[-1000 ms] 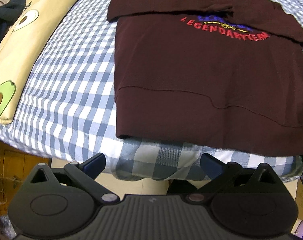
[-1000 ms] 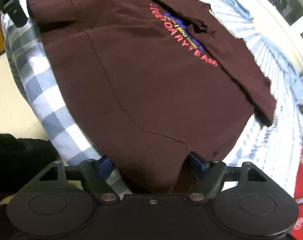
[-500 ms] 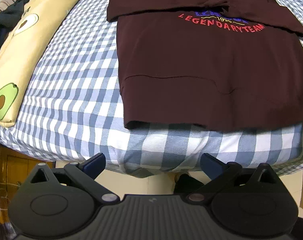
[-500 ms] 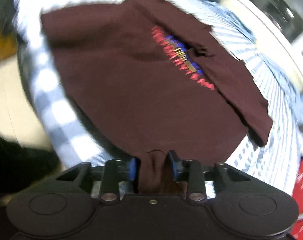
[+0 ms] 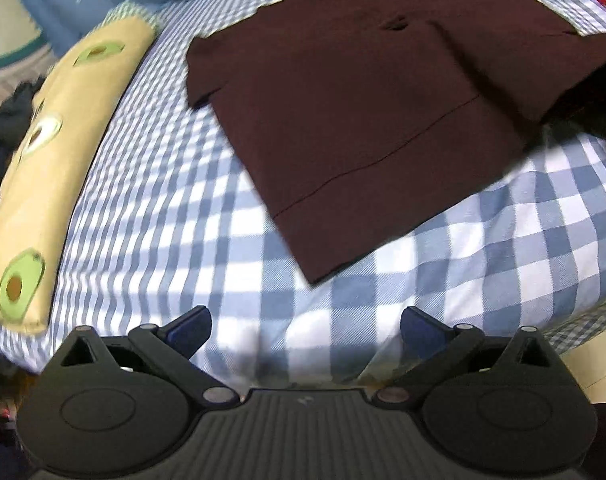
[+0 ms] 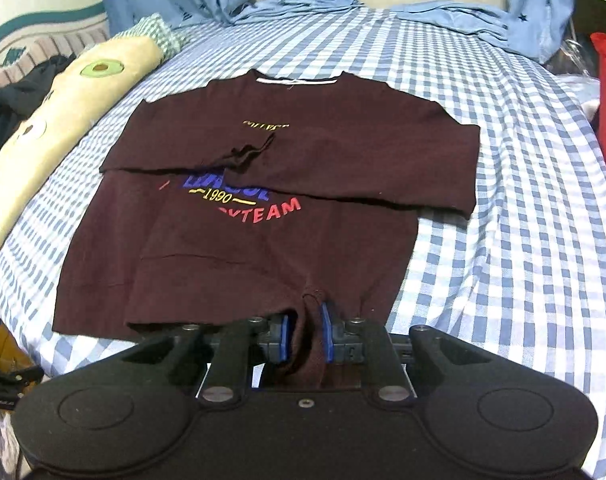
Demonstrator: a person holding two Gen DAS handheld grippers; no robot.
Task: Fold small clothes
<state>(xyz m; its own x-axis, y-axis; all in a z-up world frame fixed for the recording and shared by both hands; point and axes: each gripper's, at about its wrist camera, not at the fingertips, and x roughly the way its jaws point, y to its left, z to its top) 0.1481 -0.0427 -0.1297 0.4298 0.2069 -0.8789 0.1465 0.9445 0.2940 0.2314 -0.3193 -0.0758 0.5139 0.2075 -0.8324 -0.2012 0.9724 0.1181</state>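
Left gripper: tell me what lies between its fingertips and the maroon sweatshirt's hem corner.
Only bare blue-checked bedsheet, seen in the left wrist view. The left gripper is open, short of the maroon sweatshirt.

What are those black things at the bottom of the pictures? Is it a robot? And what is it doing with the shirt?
No robot: a person holds a pincher tool in each hand, and each tool carries a camera looking along its two fingers. One picture comes from the left gripper, which is open and holds nothing. The other comes from the right gripper, whose blue pads are closing on the bottom edge of a dark red sweatshirt. The sweatshirt lies on a bed with a blue checked sheet, its sleeves folded across the front. A yellow avocado pillow lies beside it.
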